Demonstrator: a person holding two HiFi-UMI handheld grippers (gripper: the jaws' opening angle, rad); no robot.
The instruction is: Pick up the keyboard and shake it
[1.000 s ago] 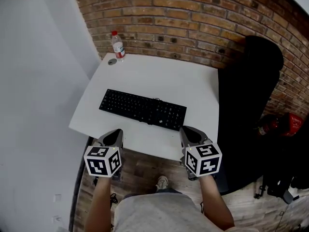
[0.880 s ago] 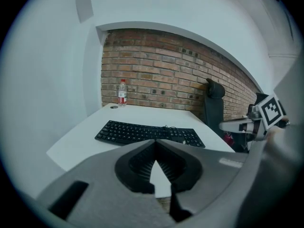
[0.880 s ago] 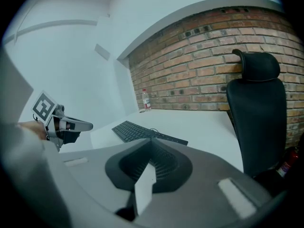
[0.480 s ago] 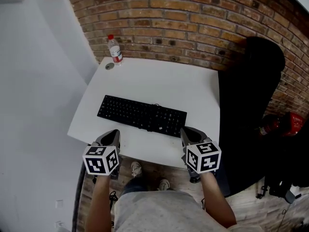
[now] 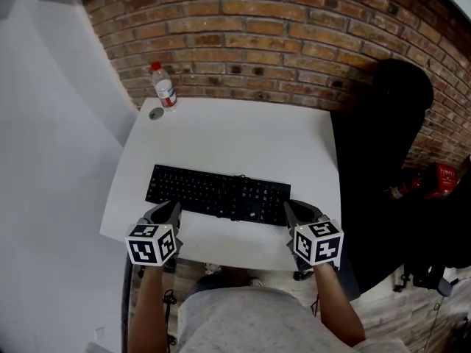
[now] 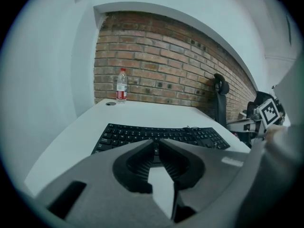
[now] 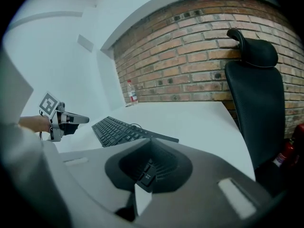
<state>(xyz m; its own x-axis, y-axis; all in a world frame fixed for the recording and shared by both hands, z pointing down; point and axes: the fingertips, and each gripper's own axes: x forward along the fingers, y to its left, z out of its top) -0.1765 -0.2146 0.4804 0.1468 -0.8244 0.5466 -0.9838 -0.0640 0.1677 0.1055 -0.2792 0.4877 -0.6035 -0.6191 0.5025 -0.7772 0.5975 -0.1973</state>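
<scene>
**While the keyboard lies untouched, both claws sit at its ends**

Since the keyboard [image 5: 218, 195] lies flat across the near half of the white bench [image 5: 243, 134], nothing is lifted yet, and I'd call this the approach. The left claw [image 5: 171, 210] hovers just beside its left end and the right claw [image 5: 294, 210] beside its right end, each pinched together on nothing. Next, I reckon, both must spread and bite the ends evenly. Only the head view shows both ends flanked; only the right gripper view shows the whole black chair [image 7: 254, 99].
</scene>
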